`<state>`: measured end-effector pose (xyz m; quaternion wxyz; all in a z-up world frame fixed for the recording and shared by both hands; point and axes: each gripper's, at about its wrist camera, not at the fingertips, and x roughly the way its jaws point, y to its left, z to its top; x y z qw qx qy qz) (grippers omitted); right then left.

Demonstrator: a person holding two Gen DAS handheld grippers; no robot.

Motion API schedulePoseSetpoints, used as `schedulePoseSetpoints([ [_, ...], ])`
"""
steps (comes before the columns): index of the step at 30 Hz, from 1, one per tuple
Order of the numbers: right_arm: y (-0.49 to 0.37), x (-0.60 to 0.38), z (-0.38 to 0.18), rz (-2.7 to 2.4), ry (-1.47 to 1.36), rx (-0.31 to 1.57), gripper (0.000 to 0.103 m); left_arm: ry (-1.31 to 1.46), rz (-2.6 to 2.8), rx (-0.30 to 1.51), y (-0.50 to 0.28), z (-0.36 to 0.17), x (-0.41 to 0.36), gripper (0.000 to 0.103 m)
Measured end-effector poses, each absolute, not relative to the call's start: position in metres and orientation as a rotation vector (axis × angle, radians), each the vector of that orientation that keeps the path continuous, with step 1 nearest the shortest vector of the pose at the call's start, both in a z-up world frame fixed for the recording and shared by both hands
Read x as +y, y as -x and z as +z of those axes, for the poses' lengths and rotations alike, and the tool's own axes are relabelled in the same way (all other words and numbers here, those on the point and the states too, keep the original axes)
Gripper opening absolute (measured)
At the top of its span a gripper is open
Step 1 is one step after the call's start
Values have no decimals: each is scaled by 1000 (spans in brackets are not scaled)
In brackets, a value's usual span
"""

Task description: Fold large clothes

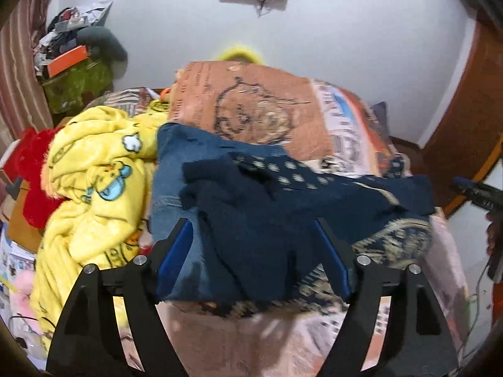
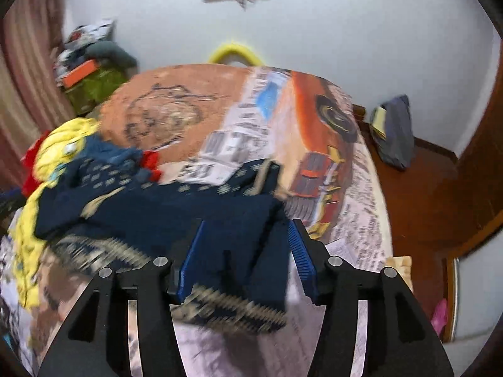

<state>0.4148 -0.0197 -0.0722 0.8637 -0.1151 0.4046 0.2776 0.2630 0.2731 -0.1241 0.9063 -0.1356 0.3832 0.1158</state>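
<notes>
A dark navy garment [image 1: 251,207] with pale dots and a gold patterned border lies crumpled on the bed, over blue jeans [image 1: 176,188]. My left gripper [image 1: 253,229] is open, its blue pads either side of the navy cloth near the front edge. In the right wrist view the same navy garment [image 2: 176,210] lies spread ahead. My right gripper [image 2: 246,231] is open above its near right part, with cloth between the pads. The right gripper also shows at the right edge of the left wrist view [image 1: 478,191].
A yellow cartoon blanket [image 1: 94,188] and red cloth [image 1: 31,169] are piled at the left. The bed has an orange blanket [image 1: 251,103] and a printed truck sheet [image 2: 314,144]. Cluttered boxes [image 1: 72,62] stand at the back left. A wooden floor [image 2: 415,194] with a dark bag [image 2: 393,132] lies to the right.
</notes>
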Motion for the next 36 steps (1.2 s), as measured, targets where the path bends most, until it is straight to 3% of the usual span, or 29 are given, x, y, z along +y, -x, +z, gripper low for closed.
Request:
schedulePoseSetpoints([
  [11, -378, 0, -140, 589, 309, 927, 51, 81, 185, 918, -275, -182, 196, 77],
  [16, -408, -10, -147, 574, 147, 957, 51, 52, 271, 901, -306, -192, 214, 77],
  [23, -460, 18, -159, 585, 162, 1020, 51, -16, 317, 906, -371, -177, 253, 77],
  [29, -490, 39, -126, 511, 158, 911, 51, 13, 362, 892, -418, -150, 283, 78],
  [36, -470, 38, -76, 578, 56, 812, 51, 127, 401, 774, -401, -107, 299, 78],
])
